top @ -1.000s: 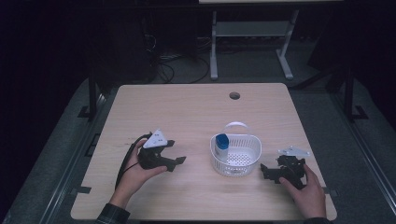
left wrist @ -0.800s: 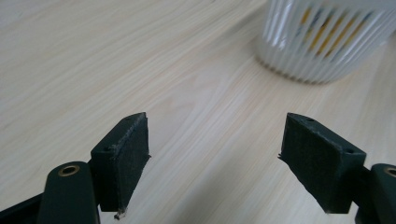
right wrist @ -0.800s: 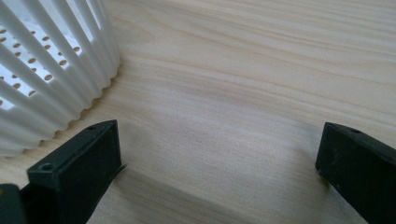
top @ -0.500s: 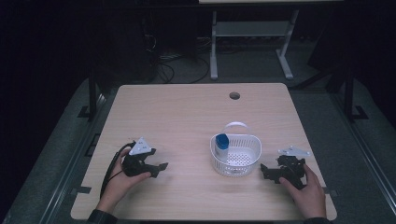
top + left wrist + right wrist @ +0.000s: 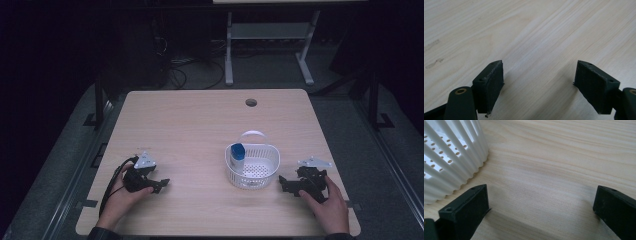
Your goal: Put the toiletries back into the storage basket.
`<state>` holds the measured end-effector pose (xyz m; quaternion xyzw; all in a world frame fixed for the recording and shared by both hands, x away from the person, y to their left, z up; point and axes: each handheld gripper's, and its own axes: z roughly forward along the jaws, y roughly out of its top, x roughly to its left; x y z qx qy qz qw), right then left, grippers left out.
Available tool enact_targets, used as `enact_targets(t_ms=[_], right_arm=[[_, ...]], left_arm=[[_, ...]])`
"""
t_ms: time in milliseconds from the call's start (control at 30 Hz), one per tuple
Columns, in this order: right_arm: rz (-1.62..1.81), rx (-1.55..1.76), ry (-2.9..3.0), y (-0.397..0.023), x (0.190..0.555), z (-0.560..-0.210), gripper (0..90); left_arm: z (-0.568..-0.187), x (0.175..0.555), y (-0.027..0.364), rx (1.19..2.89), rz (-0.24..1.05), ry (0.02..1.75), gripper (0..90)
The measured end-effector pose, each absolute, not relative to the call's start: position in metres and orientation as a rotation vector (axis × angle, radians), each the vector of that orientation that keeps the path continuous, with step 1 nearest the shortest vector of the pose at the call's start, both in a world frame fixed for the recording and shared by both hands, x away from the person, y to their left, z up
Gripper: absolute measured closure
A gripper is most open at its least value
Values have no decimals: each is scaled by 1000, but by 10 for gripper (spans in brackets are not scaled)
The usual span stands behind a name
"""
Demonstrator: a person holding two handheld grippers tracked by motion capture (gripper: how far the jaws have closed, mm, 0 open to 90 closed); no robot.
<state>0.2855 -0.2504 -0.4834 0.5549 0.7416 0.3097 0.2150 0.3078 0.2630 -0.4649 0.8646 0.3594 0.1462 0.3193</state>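
Wooden table (image 5: 200,120), white basket (image 5: 252,167) holding blue bottle (image 5: 238,151), cable hole (image 5: 251,102)

- Blue item (image 5: 237,151) in basket (image 5: 260,172): too small to identify; lower part hidden by basket wall.
- Basket cut off by left edge in right gripper view.
- Both forearms cut off at bottom edge, high view.

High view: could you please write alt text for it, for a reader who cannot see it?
A white basket holding a blue object stands on a wooden table. A person's hands rest an open left gripper and right gripper on the table at either side, both apart from the basket.
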Motion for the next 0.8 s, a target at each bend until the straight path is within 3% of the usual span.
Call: enact_targets(t_ms=[433,800], right_arm=[[858,1538,2057,-250,286,-483,0],[858,1538,2057,-250,286,-483,0]], left_arm=[[-475,303,272,2192,390,895,131],[-475,303,272,2192,390,897,131]])
